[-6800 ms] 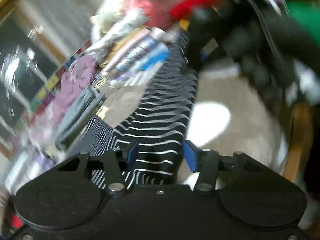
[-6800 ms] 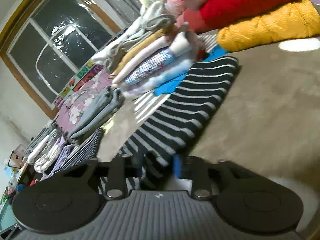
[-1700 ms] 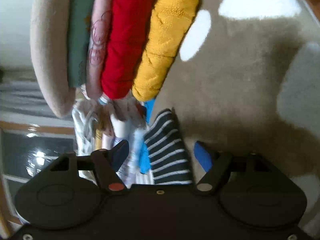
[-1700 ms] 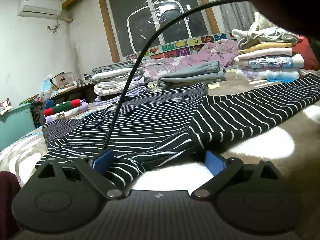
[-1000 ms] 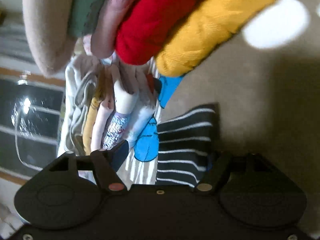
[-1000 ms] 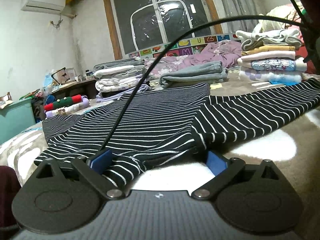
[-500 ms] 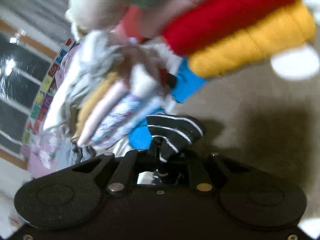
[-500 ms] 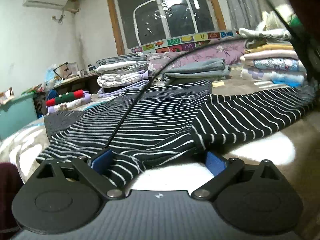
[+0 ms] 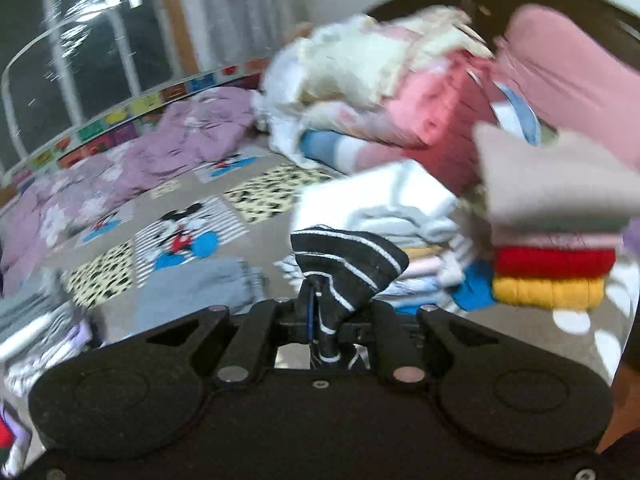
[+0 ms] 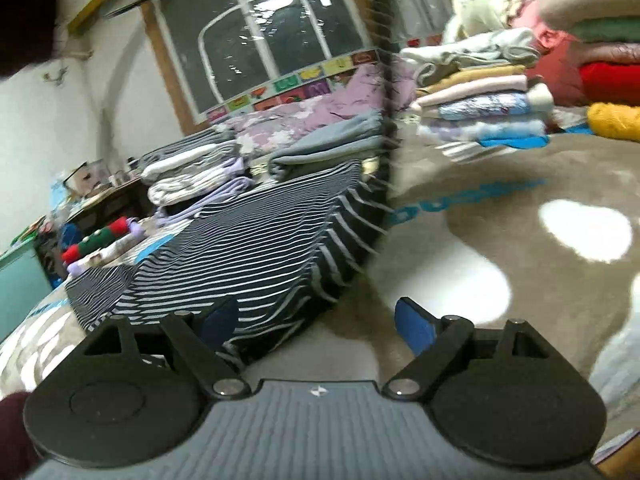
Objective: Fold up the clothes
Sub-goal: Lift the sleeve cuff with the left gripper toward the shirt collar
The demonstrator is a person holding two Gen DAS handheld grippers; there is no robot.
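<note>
A black garment with thin white stripes (image 10: 256, 248) lies spread on the brown bed cover (image 10: 500, 200). One part of it rises steeply up out of frame in the right wrist view. My left gripper (image 9: 320, 312) is shut on an end of this striped garment (image 9: 344, 264) and holds it lifted above the bed. My right gripper (image 10: 316, 324) is open, low over the bed. Its left finger (image 10: 220, 320) lies on the garment's near hem and its right finger (image 10: 412, 326) is over bare cover.
Stacks of folded clothes stand around: a red and yellow knit pile (image 9: 552, 276), a pastel pile (image 10: 480, 108), grey folded pieces (image 10: 332, 148) and a striped pile (image 10: 188, 172). A loose heap of pink and white laundry (image 9: 380, 92) lies behind. A window (image 10: 272, 40) is at the back.
My left gripper shut on the sleeve end and lifted it up and back toward the body of the garment. My right gripper stayed open at the hem and shifted a little.
</note>
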